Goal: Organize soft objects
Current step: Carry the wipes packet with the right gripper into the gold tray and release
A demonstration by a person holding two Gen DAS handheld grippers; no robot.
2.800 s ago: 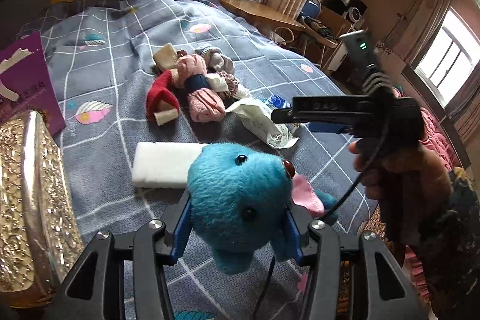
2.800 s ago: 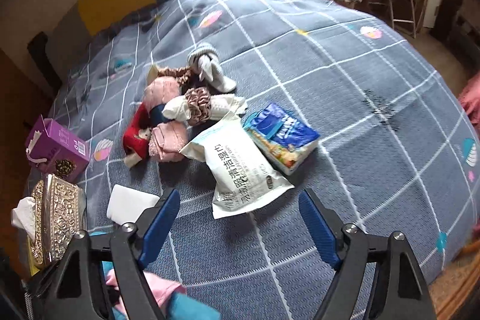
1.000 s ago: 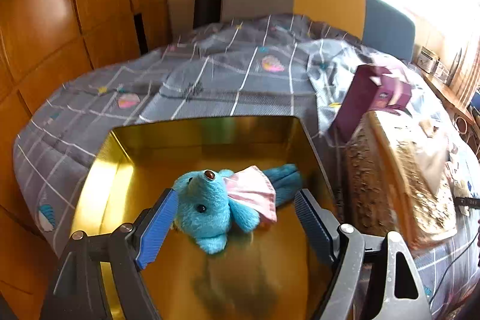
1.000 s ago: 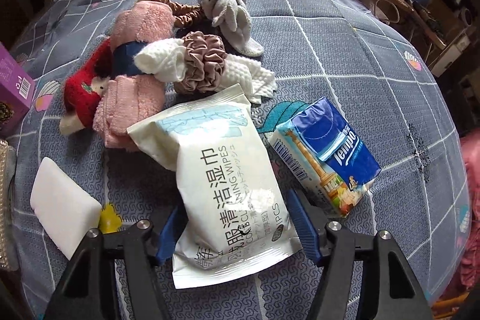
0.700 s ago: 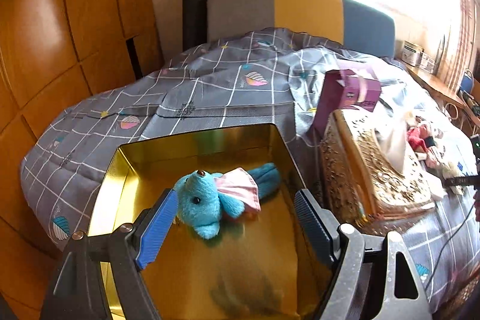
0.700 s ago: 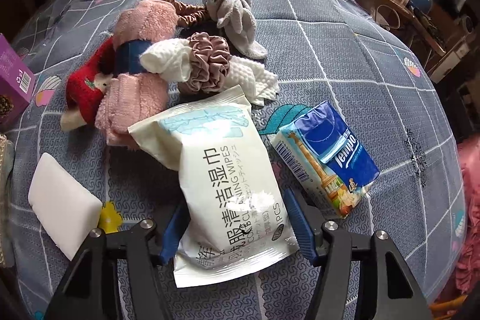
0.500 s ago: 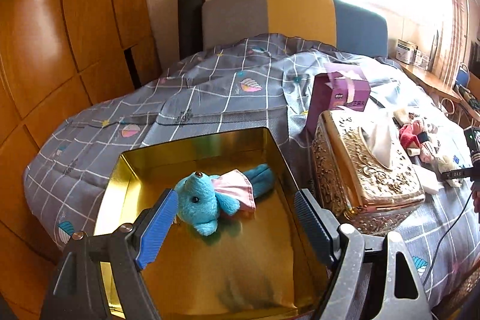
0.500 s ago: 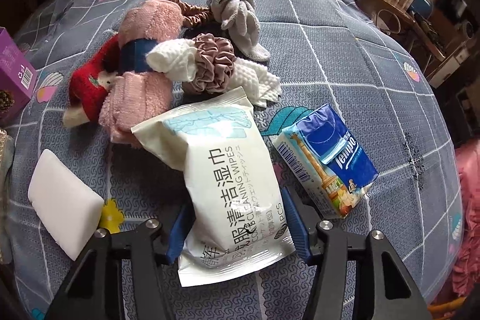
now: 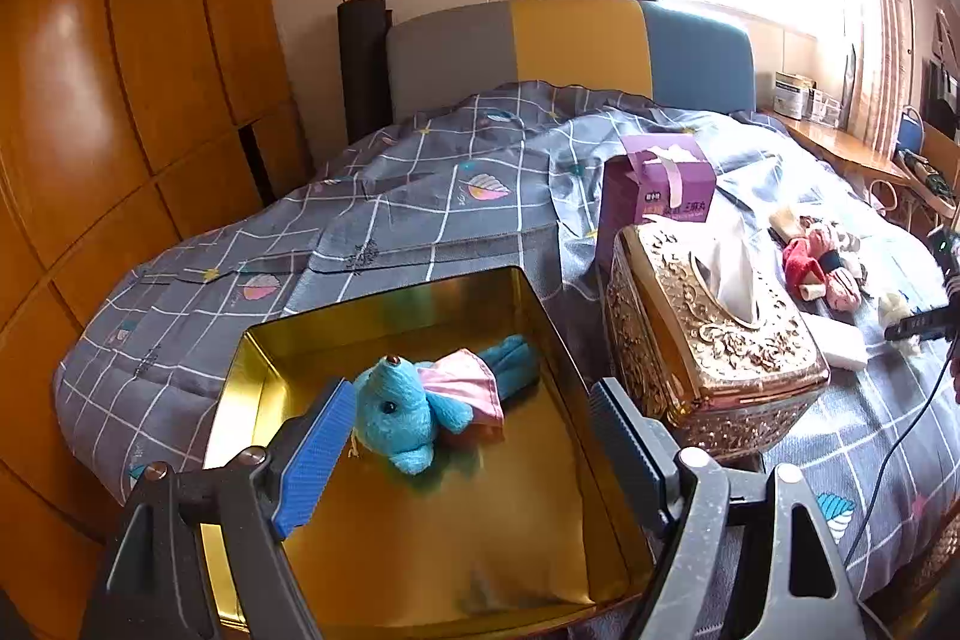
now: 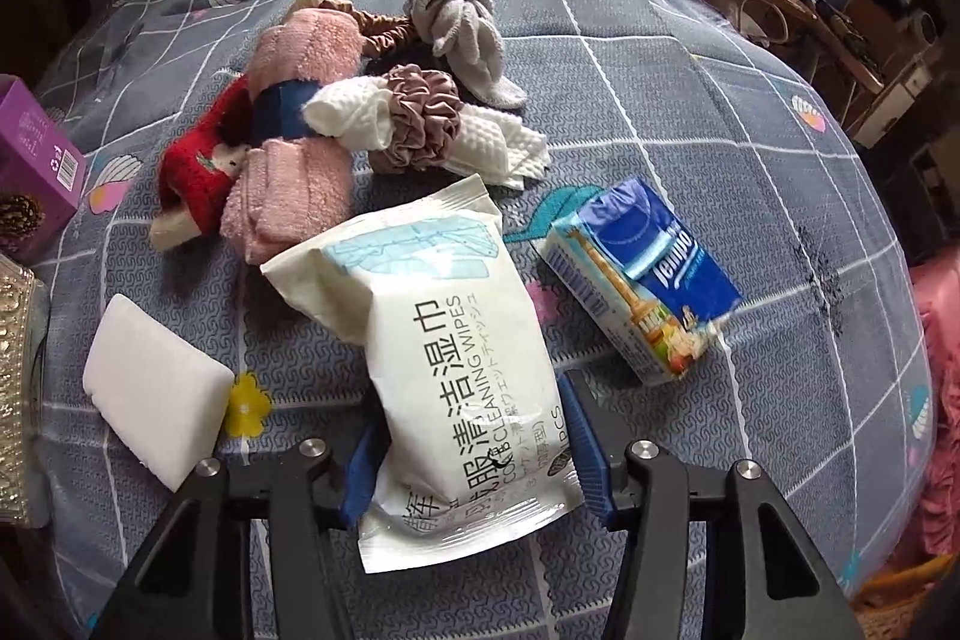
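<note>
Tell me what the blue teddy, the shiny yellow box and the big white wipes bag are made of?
Blue plush toy: fuzzy synthetic fur by the look, with a smooth pink cloth piece. Gold tin: seemingly thin metal, since its mirror-bright walls reflect the toy. Pack of cleaning wipes: likely soft plastic film, glossy and crinkled with a sealed edge; the right gripper is closing around it.

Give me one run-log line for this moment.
left gripper: open, above blue plush toy in gold tin | right gripper: closing on wipes pack

left tongs (image 9: 474,454) released blue plush (image 9: 420,400) | right tongs (image 10: 474,451) closing on wipes pack (image 10: 444,340)
</note>
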